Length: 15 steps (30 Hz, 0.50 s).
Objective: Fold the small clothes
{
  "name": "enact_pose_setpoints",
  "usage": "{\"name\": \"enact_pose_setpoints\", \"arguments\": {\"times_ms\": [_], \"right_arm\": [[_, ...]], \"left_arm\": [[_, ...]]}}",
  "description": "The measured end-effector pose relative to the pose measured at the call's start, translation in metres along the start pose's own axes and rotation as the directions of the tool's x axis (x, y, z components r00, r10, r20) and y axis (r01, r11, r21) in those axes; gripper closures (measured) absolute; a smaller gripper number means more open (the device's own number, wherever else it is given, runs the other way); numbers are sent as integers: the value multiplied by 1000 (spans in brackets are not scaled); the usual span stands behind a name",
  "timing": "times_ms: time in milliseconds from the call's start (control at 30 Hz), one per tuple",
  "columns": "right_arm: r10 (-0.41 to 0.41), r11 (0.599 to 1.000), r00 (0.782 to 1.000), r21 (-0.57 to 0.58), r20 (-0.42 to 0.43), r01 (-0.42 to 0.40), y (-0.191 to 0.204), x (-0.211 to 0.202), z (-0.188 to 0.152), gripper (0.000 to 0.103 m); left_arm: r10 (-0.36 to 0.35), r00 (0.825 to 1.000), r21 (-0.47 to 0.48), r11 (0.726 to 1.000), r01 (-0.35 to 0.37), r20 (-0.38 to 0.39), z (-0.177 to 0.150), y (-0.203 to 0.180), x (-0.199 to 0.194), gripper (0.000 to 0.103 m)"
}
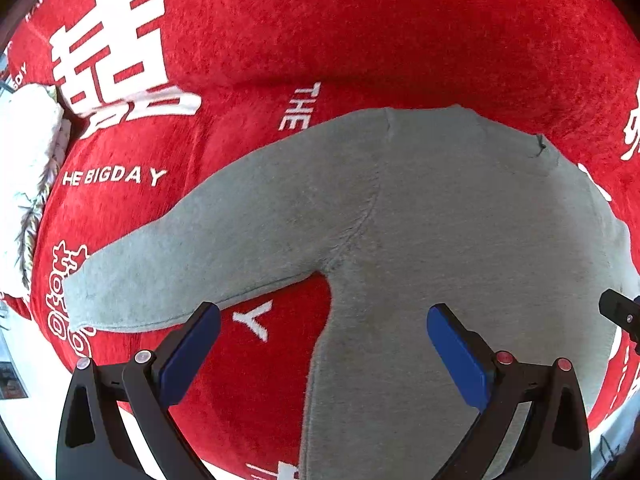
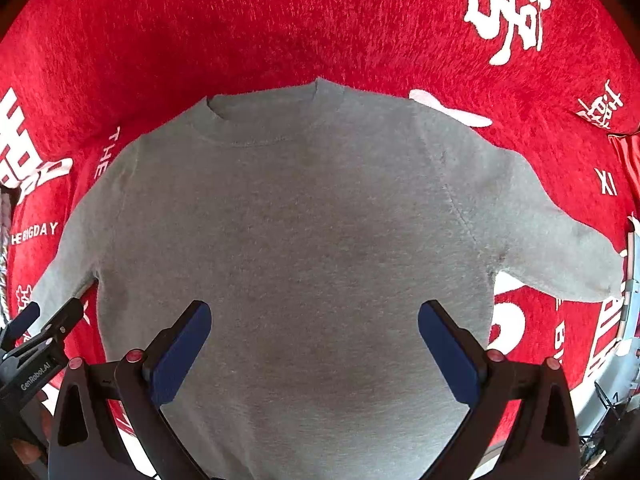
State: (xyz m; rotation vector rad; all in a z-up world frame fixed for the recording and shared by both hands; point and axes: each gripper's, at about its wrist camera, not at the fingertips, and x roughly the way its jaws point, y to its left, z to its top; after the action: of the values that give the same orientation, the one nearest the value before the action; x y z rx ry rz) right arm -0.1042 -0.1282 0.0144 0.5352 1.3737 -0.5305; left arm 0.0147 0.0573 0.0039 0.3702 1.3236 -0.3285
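Observation:
A small grey long-sleeved sweater (image 2: pixel 304 216) lies spread flat on a red cloth (image 2: pixel 280 20), neck away from me and both sleeves out to the sides. In the left wrist view its left sleeve (image 1: pixel 192 256) stretches toward the lower left and the body (image 1: pixel 440 240) fills the right. My left gripper (image 1: pixel 324 316) hovers open over the armpit area, holding nothing. My right gripper (image 2: pixel 314 316) hovers open above the lower middle of the sweater's body, also holding nothing. The left gripper (image 2: pixel 56 320) shows at the left edge of the right wrist view.
The red cloth (image 1: pixel 360 20) carries large white characters and the words "THE BIG DAY". A white fringed textile (image 1: pixel 28 168) lies at the far left. A white edge with a metal frame (image 2: pixel 628 280) borders the cloth at the right.

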Motion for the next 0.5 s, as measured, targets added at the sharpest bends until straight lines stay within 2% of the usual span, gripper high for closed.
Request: {"name": "enact_pose_setpoints", "arguments": {"times_ms": [500], "right_arm": [[2, 999, 1000, -50, 1, -2, 29, 2, -6, 0]], "left_arm": [[-13, 1000, -38, 999, 12, -18, 0, 25, 11, 0]]}}
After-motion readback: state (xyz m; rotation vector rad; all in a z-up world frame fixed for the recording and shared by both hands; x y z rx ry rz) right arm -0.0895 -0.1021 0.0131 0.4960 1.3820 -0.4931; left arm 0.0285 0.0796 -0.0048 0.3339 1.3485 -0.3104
